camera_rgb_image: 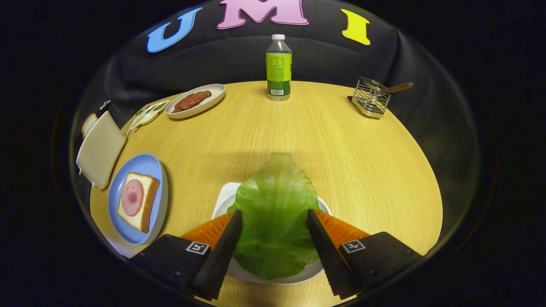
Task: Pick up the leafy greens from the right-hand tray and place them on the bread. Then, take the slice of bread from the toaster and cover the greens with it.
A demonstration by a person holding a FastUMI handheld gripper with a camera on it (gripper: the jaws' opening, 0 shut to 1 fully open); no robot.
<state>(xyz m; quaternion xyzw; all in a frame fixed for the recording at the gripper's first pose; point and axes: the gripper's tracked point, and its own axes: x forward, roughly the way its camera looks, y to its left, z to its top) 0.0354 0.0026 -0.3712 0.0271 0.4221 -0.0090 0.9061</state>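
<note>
Gripper (274,221) jaws wide astride the lettuce leaf (275,213) on its white tray (222,200); closing low on the leaf's middle should lift it cleanly.

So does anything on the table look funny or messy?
Not much. The big green leaf hangs over the rim of its white tray, between the open claw's fingers. Left of them, the bread with ham sits crooked on the blue plate. Nothing looks spilled or broken.

gripper (274,221): fingers spread wide, pointing forward and slightly downward
left finger (222,251): angled inward
right finger (326,249): angled inward
</note>
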